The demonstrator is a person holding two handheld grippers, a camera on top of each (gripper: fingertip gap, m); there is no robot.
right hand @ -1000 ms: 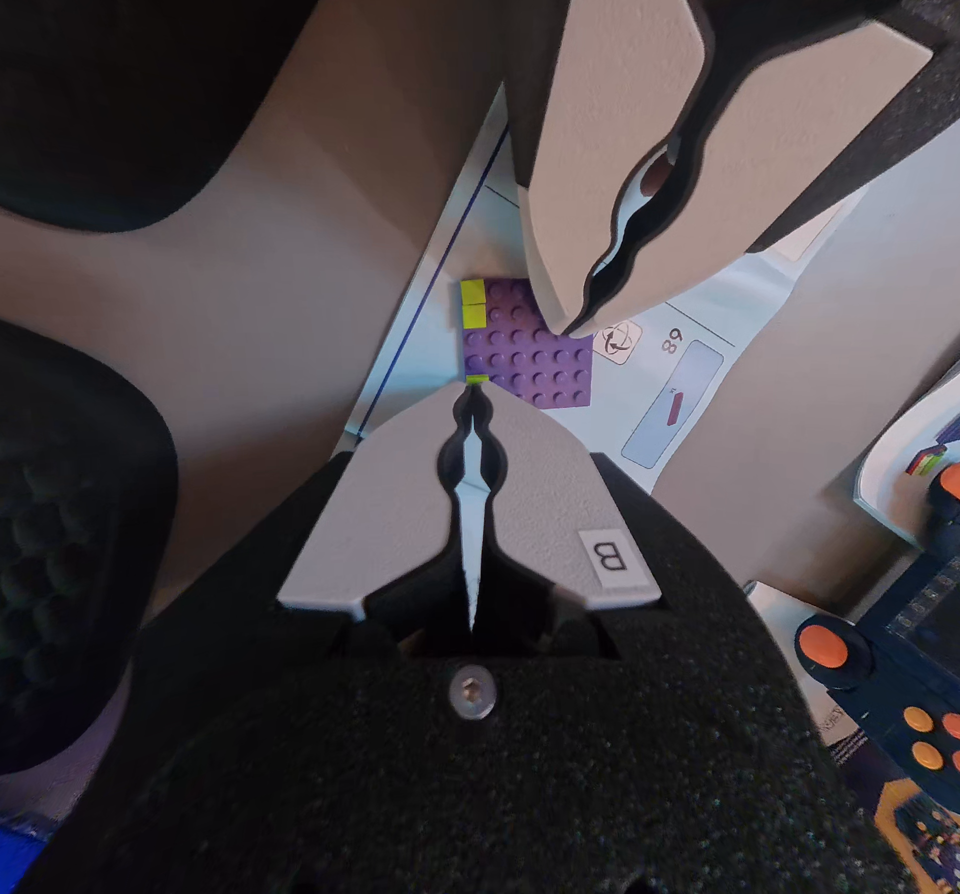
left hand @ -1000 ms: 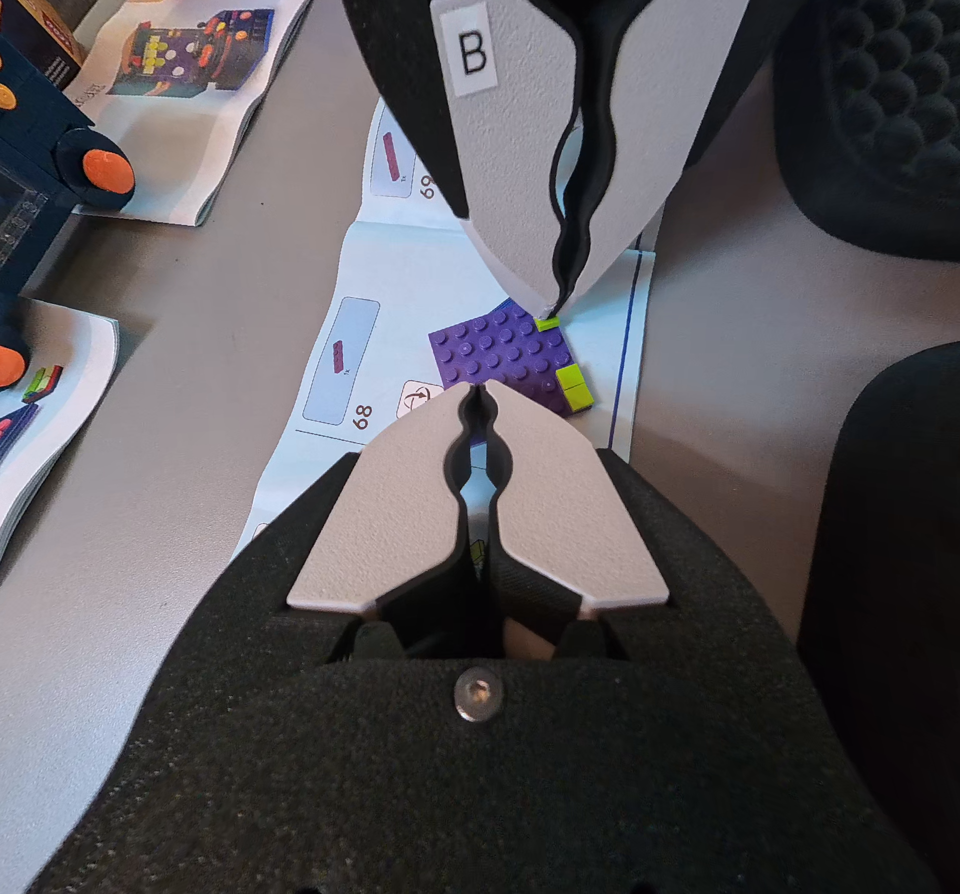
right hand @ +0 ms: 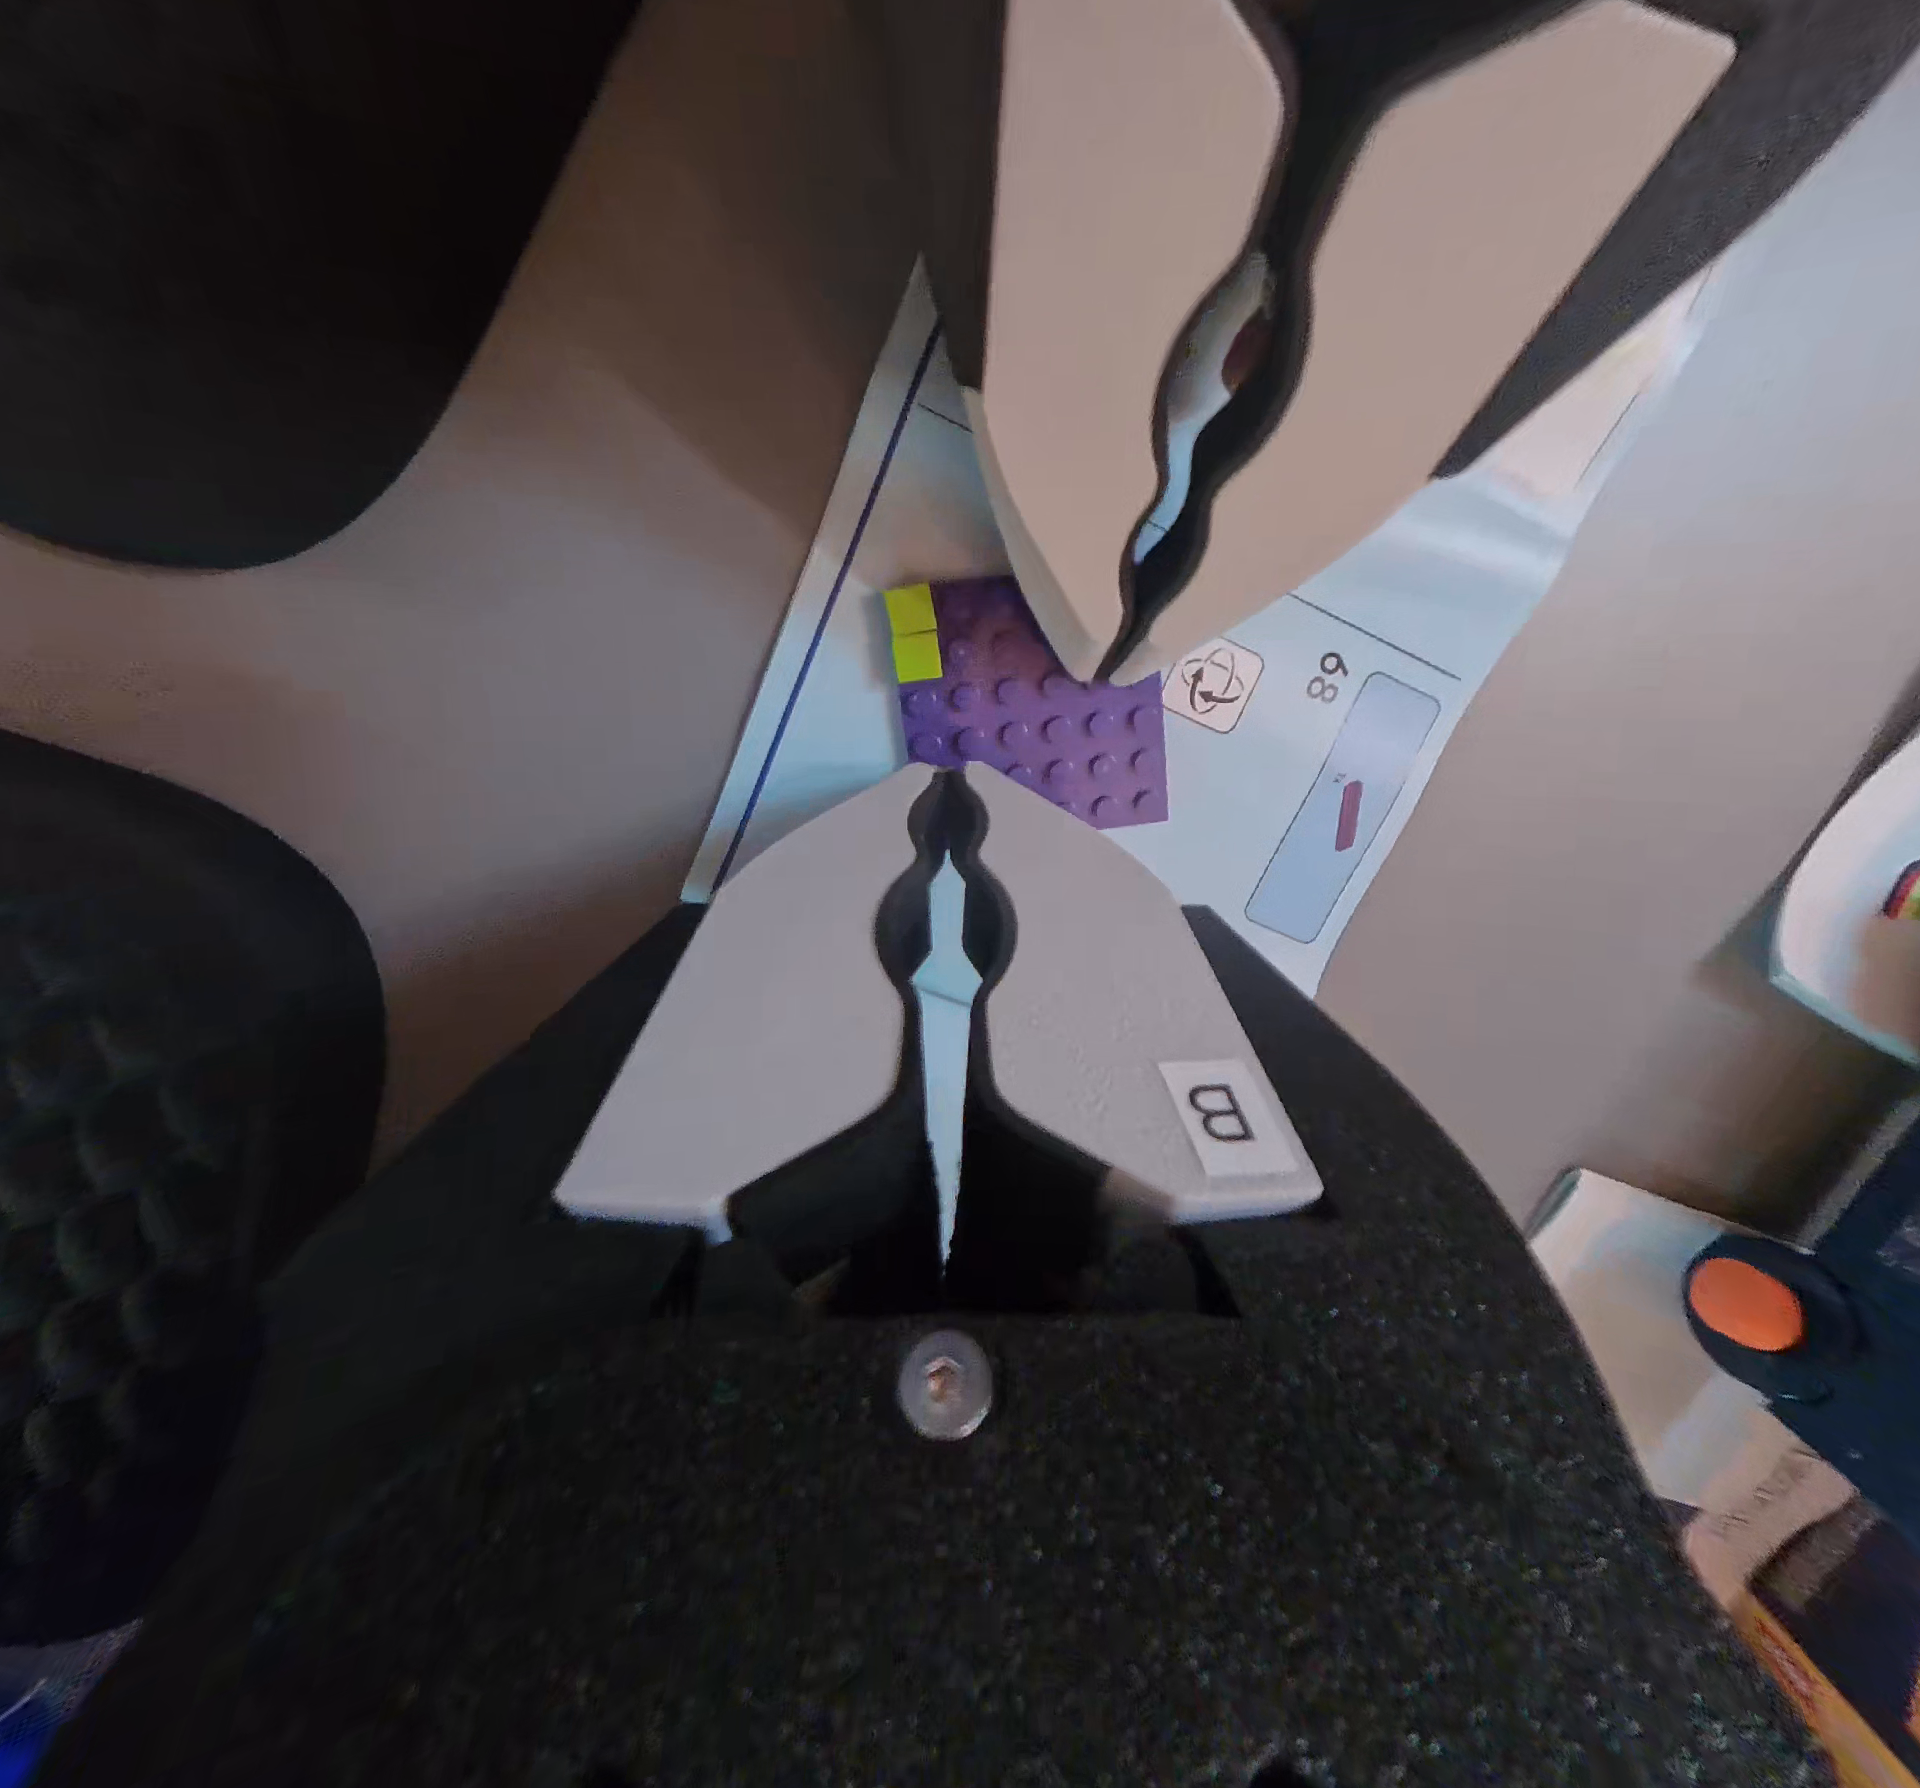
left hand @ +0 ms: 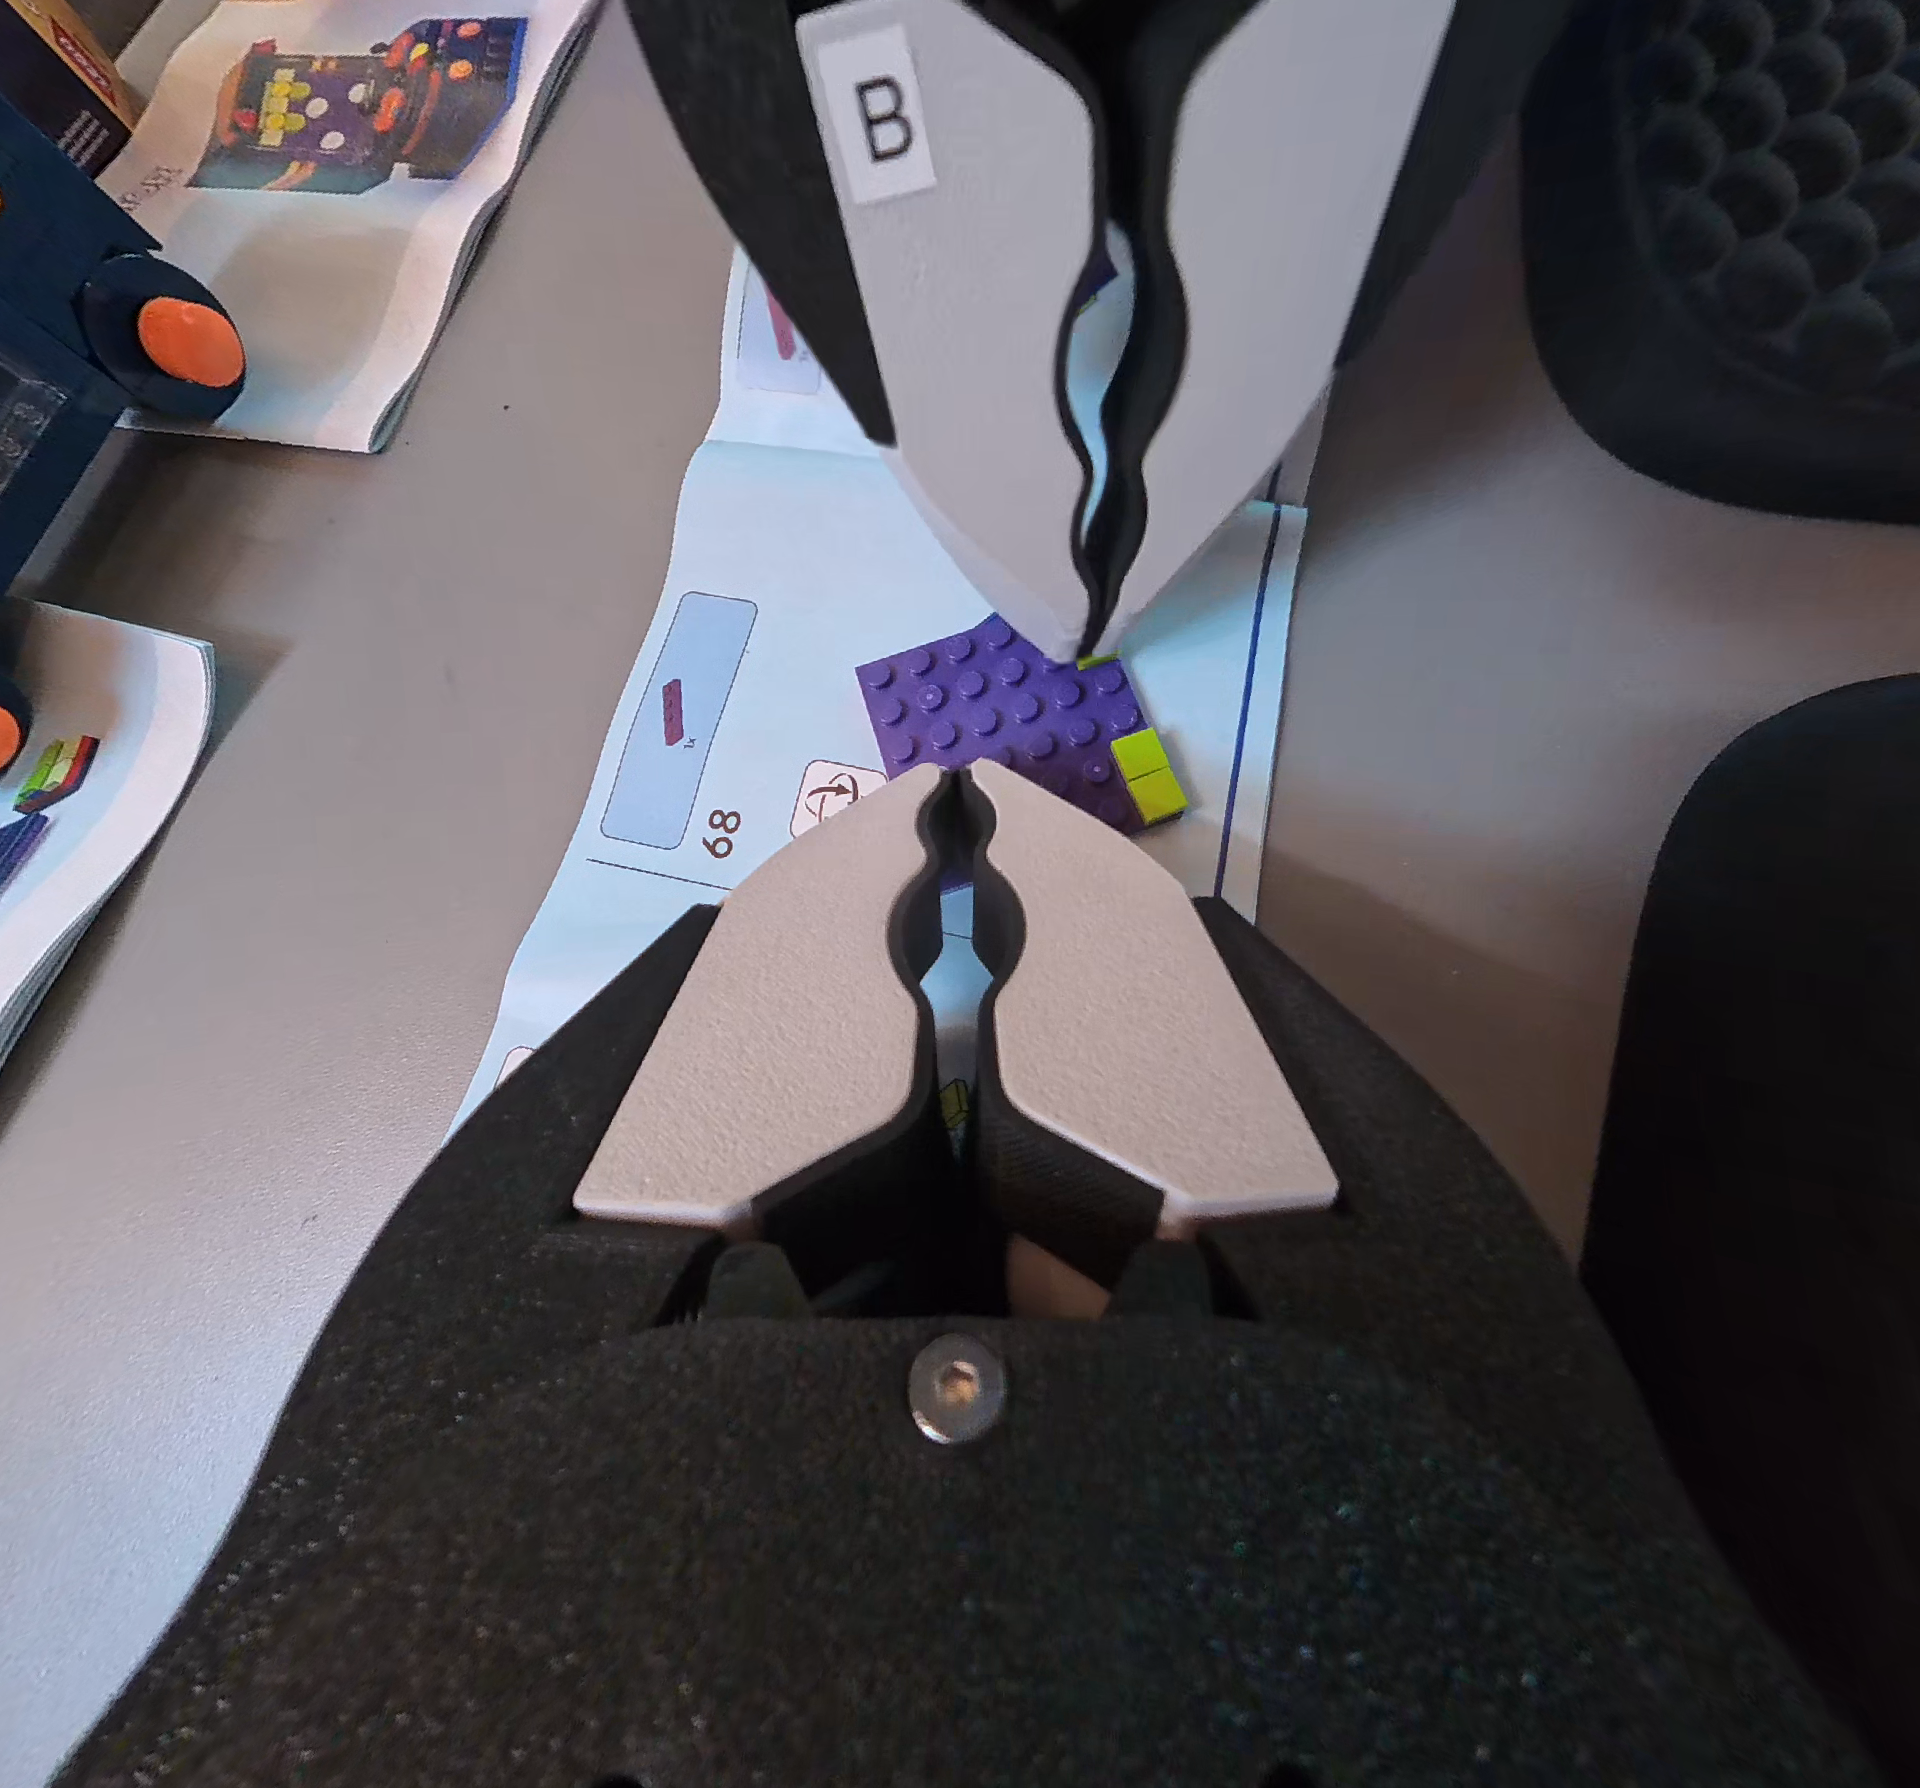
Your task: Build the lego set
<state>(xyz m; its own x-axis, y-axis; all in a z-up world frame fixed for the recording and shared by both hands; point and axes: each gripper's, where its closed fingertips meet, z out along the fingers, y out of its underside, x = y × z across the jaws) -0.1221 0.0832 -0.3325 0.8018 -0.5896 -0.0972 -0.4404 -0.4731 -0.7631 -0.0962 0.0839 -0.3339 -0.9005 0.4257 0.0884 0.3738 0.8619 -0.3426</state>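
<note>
Both grippers met tip to tip over the purple plate [left hand: 997, 715]. Left gripper [left hand: 954, 780], at the lower centre of its own view, had its jaws together with nothing visible between them; its tips sat at the near edge of the plate. Right gripper [left hand: 1091, 642] came down from the top of that frame, steeply tilted, jaws pressed together on a lime piece [left hand: 1096, 662] of which only a sliver showed, at the plate's far right corner. In the right wrist view the right gripper [right hand: 945, 780] filled the lower centre and the left gripper [right hand: 1117, 673] reached in from the upper right, its tips touching the plate's [right hand: 1049, 741] studded top.

Two lime tiles [left hand: 1146, 774] sat side by side on the plate's right edge, seen at its upper left corner in the right wrist view [right hand: 912, 632]. The plate lay flat on an open instruction sheet [left hand: 810, 575], near the sheet's right border line. Bare grey surface [left hand: 416, 699] lay open left of the sheet; a black padded object [left hand: 1766, 1115] crowded the right side. A booklet [left hand: 343, 180] and a dark blue model with an orange knob [left hand: 187, 351] occupied the upper left of the left wrist view, well apart from the plate.
</note>
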